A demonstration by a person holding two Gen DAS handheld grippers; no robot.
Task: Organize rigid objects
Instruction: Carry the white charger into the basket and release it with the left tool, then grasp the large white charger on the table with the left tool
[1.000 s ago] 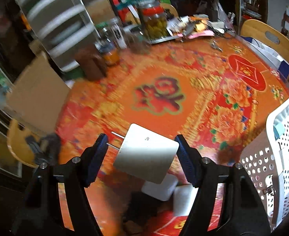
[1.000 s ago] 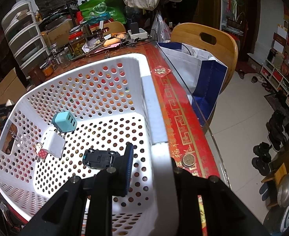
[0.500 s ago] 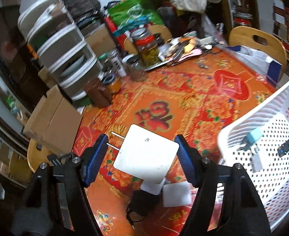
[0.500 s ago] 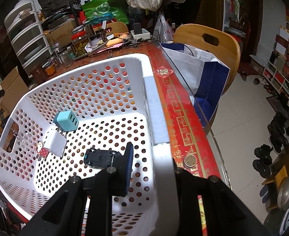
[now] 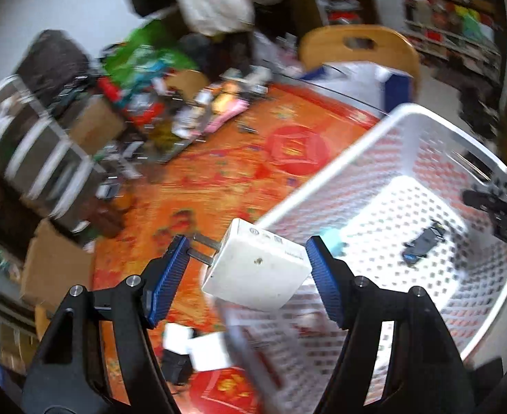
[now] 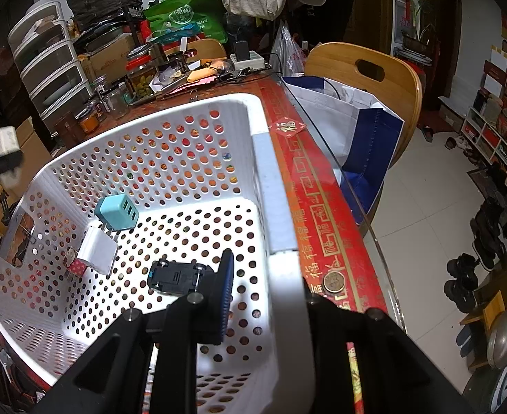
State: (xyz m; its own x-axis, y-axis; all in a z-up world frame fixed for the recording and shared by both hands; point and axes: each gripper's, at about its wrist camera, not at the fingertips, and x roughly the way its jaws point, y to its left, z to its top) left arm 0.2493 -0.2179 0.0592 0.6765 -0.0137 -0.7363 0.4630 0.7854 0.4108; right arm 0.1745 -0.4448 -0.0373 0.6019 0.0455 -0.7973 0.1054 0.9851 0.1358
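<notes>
Left gripper [image 5: 246, 269]: pinching a white charger [image 5: 256, 269] by its flat sides, up in the air over the near rim of the white basket [image 5: 325, 172]. Hard, smooth, likely light and a bit slippery; best held by the sides, away from the metal prongs [image 5: 201, 248]. Right gripper [image 6: 263, 293]: clamped on the basket wall. Farther in: a black toy car [image 6: 177, 276], a small white charger [image 6: 96, 252], a blue charger [image 6: 117, 212].

We hold the left gripper [image 5: 246, 269] raised, its blue-padded fingers [image 5: 165, 277] clamping a white charger [image 5: 258, 269]. Our right gripper [image 6: 263, 296] grips the white basket wall [image 6: 274, 207], one finger on each side.
</notes>
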